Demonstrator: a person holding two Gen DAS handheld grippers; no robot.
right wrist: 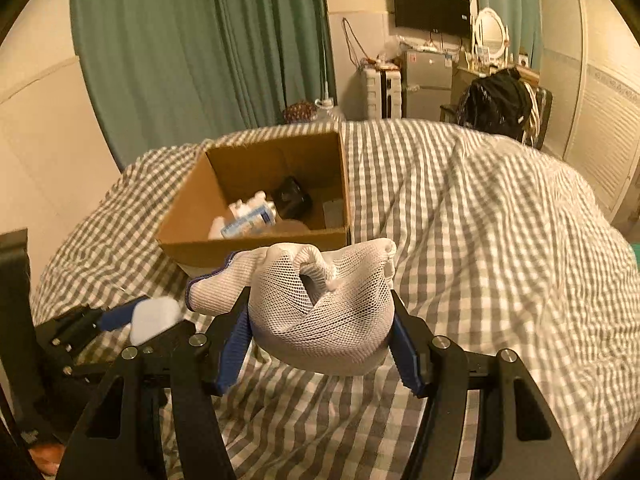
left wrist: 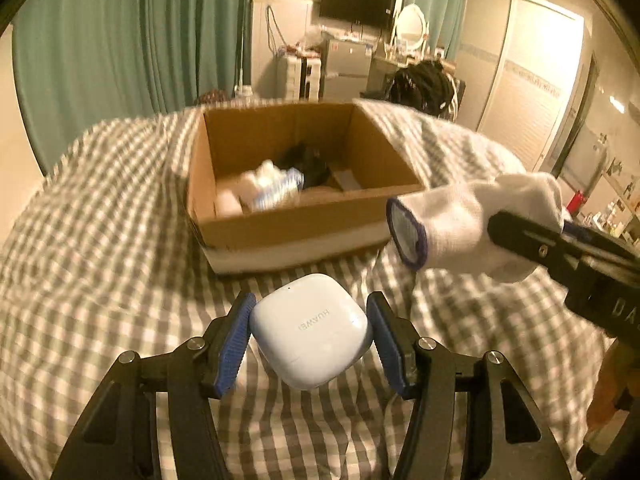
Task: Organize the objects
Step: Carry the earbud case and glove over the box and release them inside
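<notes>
My left gripper is shut on a white Huawei earbud case and holds it above the checked bedspread, just in front of an open cardboard box. My right gripper is shut on a white mesh sock with a blue cuff, to the right of the box's near corner; the sock also shows in the left wrist view. In the right wrist view the box holds a white bottle and a black object. The left gripper with the case shows at lower left.
The bed is covered with a grey-and-white checked bedspread. Green curtains hang behind it. A small fridge, a wall TV and a chair with dark clothes stand at the far wall. A wardrobe is at right.
</notes>
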